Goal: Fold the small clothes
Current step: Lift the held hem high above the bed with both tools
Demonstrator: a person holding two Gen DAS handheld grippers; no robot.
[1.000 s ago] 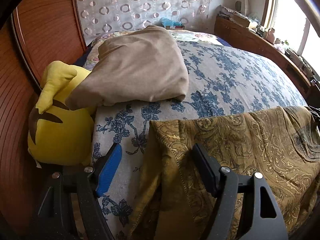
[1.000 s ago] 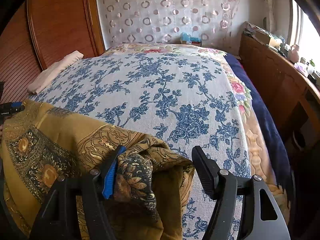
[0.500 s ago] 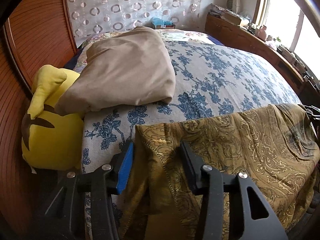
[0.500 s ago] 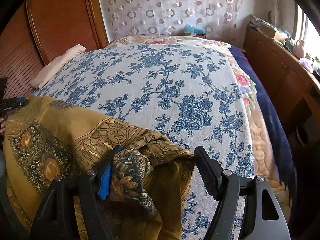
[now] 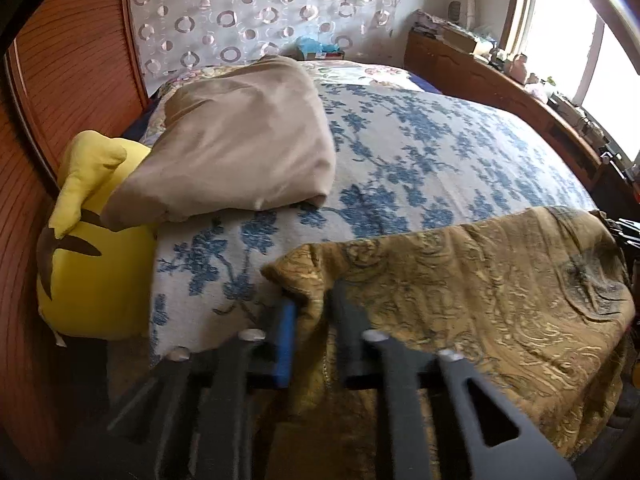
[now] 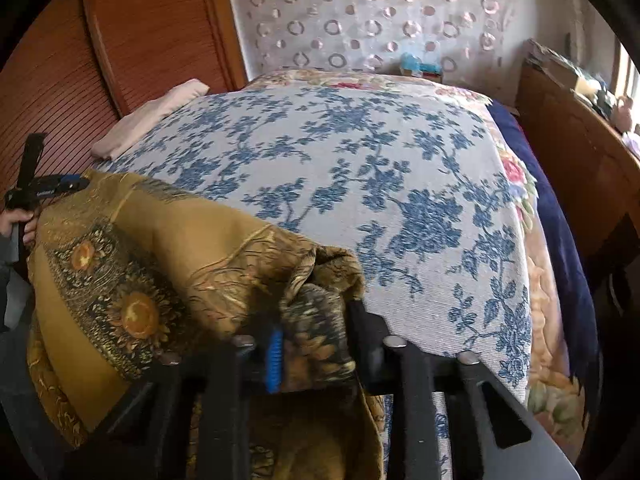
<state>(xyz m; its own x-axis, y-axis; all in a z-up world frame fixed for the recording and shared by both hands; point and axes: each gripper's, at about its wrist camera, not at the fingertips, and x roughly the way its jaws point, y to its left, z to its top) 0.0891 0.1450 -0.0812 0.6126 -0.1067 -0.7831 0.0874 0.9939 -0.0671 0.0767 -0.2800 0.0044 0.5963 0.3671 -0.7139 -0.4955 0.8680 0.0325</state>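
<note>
Closing on the near corners of a mustard-gold cloth with dark paisley and sunflower print (image 5: 480,288), both tools have fabric between their jaws: the left gripper (image 5: 312,316) pinches the cloth's left corner, its blue pad and black pad pressed against a fold, and the right gripper (image 6: 314,340) clamps a bunched dark-patterned corner of the same cloth. The cloth lies draped over the near edge of a white bedspread with blue flower print (image 6: 360,160), stretched between the two grippers. In the right wrist view a hand (image 6: 16,220) shows at the cloth's far left end. Beyond the cloth, toward the left side of the bedspread, rests a folded beige blanket (image 5: 240,144), partly lying on a yellow plush toy with brown markings (image 5: 88,256) squeezed beside the bedspread. Past the bedspread's far end hangs a white curtain with ring pattern (image 5: 260,12).
</note>
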